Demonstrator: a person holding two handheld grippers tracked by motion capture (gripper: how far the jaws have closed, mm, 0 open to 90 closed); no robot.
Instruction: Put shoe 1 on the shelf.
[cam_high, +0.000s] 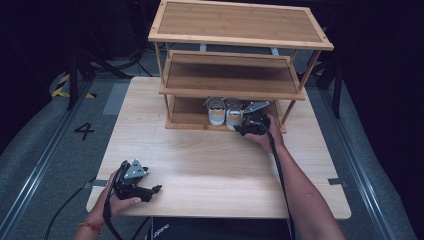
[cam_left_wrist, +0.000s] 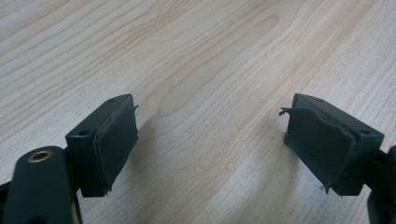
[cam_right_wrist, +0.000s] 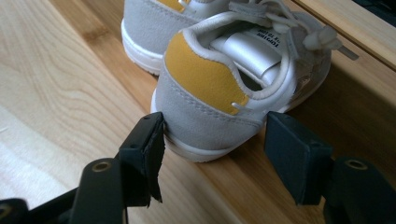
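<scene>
Shoe heel sits between right gripper fingers, spread apart, left finger touching; left gripper fingers apart over table.

Grey shoe with yellow heel, white sole

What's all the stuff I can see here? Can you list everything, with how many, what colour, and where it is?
Shoe rack: one, light bamboo, three tiers, at the table's far edge.
Sneakers: two, grey and white with yellow heel patches, side by side on the rack's bottom tier, heels toward the person.
Table: one, pale wood grain, centre of the high view.
Floor marking "4": one, black, on the grey floor left of the table.
Left tongs: one, black, open, over bare tabletop at the near left corner.
Right tongs: one, black, open, jaws either side of the right sneaker's heel.
</scene>
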